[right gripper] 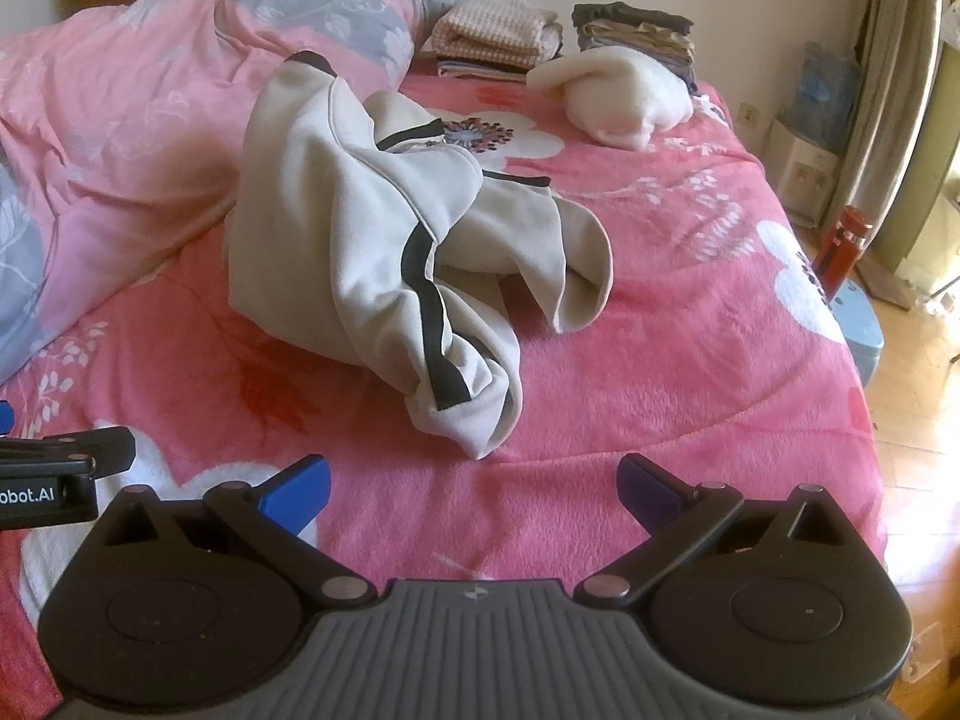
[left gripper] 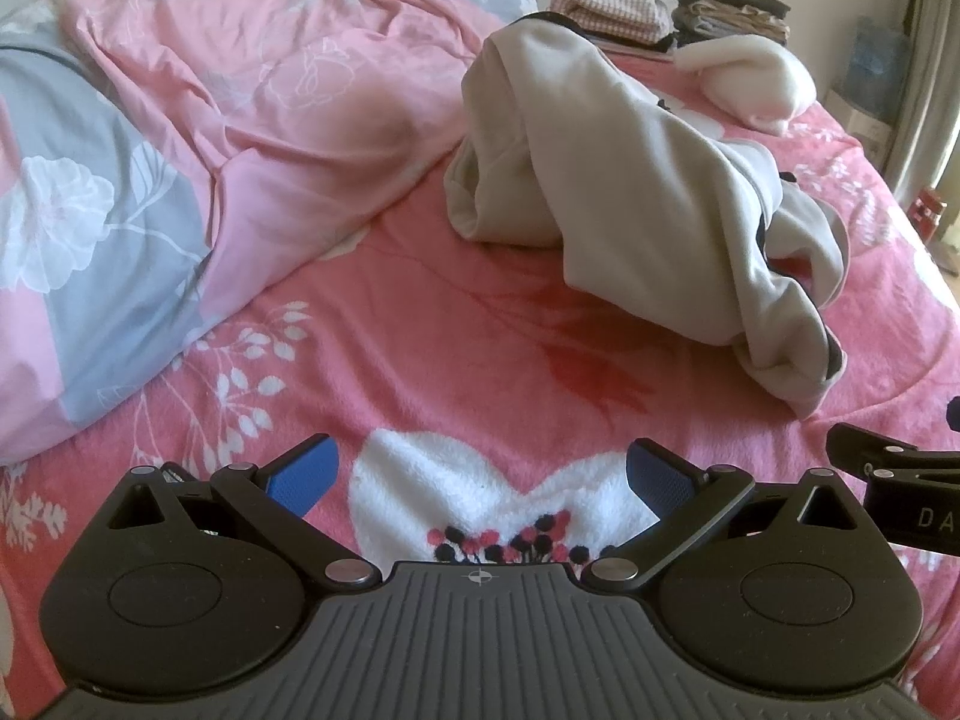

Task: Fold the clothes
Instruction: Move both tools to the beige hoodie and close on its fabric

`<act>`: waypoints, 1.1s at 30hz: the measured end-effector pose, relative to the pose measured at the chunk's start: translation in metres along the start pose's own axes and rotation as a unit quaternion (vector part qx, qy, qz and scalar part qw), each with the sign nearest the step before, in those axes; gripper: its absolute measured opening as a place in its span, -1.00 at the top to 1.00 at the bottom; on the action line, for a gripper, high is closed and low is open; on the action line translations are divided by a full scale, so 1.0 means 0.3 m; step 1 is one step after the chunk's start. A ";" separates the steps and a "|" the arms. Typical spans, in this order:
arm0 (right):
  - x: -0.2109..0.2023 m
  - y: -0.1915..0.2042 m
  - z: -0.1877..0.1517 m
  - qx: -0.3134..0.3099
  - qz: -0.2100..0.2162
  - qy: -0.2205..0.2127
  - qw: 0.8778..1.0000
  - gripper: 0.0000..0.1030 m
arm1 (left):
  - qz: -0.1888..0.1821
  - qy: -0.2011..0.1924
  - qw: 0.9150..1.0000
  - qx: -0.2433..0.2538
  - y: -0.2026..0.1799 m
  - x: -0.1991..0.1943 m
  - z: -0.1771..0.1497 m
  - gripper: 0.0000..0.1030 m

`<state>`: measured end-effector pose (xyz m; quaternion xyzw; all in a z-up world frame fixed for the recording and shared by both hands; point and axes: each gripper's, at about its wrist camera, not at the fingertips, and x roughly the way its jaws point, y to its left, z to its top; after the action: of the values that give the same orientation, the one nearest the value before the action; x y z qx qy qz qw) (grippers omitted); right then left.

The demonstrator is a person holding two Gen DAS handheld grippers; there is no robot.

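Lying crumpled on pink blanket (right gripper: 690, 324), beige garment (right gripper: 366, 228), folded stacks (right gripper: 498, 36) behind, both tools (left gripper: 480, 480) (right gripper: 474, 489) spread apart, empty

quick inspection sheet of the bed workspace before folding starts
surface: pink floral blanket on the bed, mostly flat
job's things: beige garment with black stripe lies crumpled, unfolded
clutter: pink and grey duvet bunched at left; folded stacks and white bundle at far end
grippers: left tongs and right tongs open, holding nothing
cables: nothing seen
surroundings: red bottle, curtain, wooden floor at right
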<state>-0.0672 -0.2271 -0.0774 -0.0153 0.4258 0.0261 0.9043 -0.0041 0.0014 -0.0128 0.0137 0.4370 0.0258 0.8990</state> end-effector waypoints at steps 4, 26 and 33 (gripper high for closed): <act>0.001 -0.003 -0.002 0.002 -0.001 0.001 1.000 -1.00 | 0.004 0.001 1.000 -0.002 0.001 0.002 -0.002 -1.00; -0.019 -0.057 0.199 -0.047 0.030 -0.118 0.991 -1.00 | -0.044 -0.108 0.992 0.047 0.029 0.054 0.322 -1.00; 0.066 -0.149 0.343 -0.071 0.090 -0.186 0.976 -1.00 | -0.084 -0.111 0.990 0.025 -0.041 0.166 0.410 -1.00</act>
<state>0.0273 -0.2660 -0.0268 -0.0357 0.2474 0.1396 0.9581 0.1237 -0.0084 0.0236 0.0020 0.3347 -0.0625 0.9402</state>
